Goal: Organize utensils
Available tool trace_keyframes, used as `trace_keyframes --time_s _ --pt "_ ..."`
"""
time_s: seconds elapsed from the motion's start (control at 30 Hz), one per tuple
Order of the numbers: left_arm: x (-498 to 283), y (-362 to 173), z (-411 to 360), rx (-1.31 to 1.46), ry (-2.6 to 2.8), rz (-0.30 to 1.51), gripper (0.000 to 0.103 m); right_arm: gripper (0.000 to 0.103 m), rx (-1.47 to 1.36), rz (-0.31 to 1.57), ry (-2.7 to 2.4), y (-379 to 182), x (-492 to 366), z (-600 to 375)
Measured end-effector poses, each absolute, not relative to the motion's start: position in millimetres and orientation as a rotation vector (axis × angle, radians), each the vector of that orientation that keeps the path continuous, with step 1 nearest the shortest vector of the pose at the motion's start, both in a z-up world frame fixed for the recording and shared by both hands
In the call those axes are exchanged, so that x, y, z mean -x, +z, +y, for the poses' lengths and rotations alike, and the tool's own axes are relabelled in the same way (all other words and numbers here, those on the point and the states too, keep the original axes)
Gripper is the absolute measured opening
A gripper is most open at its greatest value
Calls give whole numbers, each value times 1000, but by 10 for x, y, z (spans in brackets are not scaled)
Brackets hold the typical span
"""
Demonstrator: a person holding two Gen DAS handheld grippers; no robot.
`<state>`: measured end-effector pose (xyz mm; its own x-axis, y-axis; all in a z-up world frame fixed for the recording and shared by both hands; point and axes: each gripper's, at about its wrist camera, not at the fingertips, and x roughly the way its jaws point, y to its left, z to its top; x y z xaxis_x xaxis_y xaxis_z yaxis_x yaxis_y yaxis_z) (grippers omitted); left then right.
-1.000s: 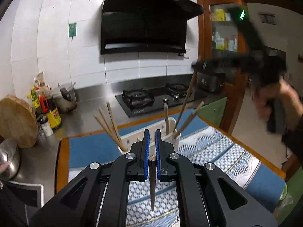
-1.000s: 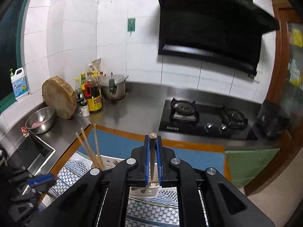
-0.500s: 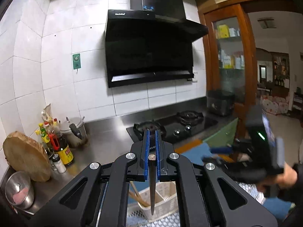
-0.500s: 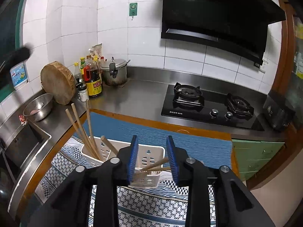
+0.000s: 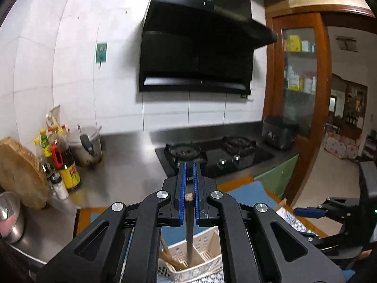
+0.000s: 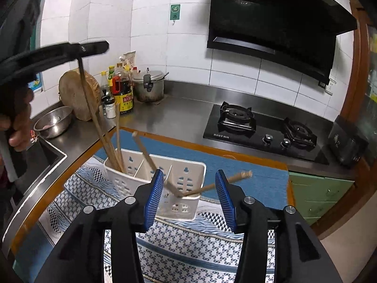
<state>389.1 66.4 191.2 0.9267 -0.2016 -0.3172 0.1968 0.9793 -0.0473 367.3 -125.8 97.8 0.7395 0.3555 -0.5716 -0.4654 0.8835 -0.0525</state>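
A white slotted utensil holder (image 6: 117, 181) stands on the patterned cloth, with several wooden chopsticks in its compartments. My right gripper (image 6: 189, 176) hovers just in front of it with its jaws opening, and nothing is pressed between the blue pads (image 6: 153, 198). A loose chopstick (image 6: 228, 178) leans out of the right compartment. My left gripper (image 5: 189, 172) is shut on a dark chopstick (image 5: 189, 224) that hangs upright, its lower end inside the holder (image 5: 207, 240). In the right wrist view the left gripper (image 6: 94, 47) is at upper left, with its chopstick (image 6: 82, 77) reaching down into the left compartment.
A steel counter holds a gas hob (image 6: 259, 129), a lidded pot (image 6: 148, 85), sauce bottles (image 6: 122, 89), a round chopping block (image 6: 75, 94) and a metal bowl (image 6: 54, 121). A sink (image 6: 35, 160) lies at left. A black appliance (image 6: 346, 141) sits at right.
My right gripper has opened, let its chopstick drop into the holder and sunk lower. My left gripper has risen and moved over the holder, still gripping its chopstick.
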Motion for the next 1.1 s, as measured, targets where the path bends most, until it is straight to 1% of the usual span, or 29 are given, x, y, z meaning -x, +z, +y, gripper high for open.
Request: trace_keyframes --time_s 0.13,0.2,0.23,0.27,0.3,0.33,0.4,0.43,0.47,0.57,0.6,0.63,0.67,0.7,0.73,0.77,1.1 --pt "-3877 1768 666 8 -204 355 8 57 205 590 461 890 -3571 -1233" --pt "-3838 1740 651 -11 -193 362 11 66 197 597 465 851 -3502 -1233" --pt "-3798 1737 646 -19 -188 364 23 68 196 597 466 839 -3470 -1234" --pt "-3764 1745 649 -19 -186 362 42 73 194 599 467 825 -3431 -1236" --pt "-3688 1752 654 -16 -184 353 50 79 188 600 468 807 -3376 -1247" --pt "-3600 1757 657 -16 -177 338 54 82 181 602 470 788 -3325 -1255" --pt "-3463 1750 666 -19 -175 338 55 85 168 610 471 740 -3208 -1276" --pt "-3386 1735 668 -17 -173 339 60 86 163 615 471 713 -3146 -1284" --pt "-3306 1716 671 -17 -172 338 68 89 155 620 472 676 -3069 -1301" --pt "-3003 1616 677 -26 -153 328 79 91 143 632 468 594 -2891 -1337" --pt "-2886 1565 683 -29 -140 330 81 92 139 636 468 579 -2849 -1347" --pt "-2789 1518 693 -23 -129 328 87 93 136 641 467 559 -2794 -1356" --pt "-2702 1472 702 -17 -123 329 91 93 134 641 466 542 -2734 -1366" --pt "-2594 1413 709 -14 -116 333 91 93 136 640 463 523 -2650 -1368" --pt "-2482 1356 713 -12 -98 330 97 93 144 636 457 504 -2574 -1370" --pt "-2410 1321 709 -15 -78 328 98 94 152 629 444 484 -2496 -1378" --pt "-1550 842 606 -33 -9 345 98 96 190 605 382 297 -1886 -1369"
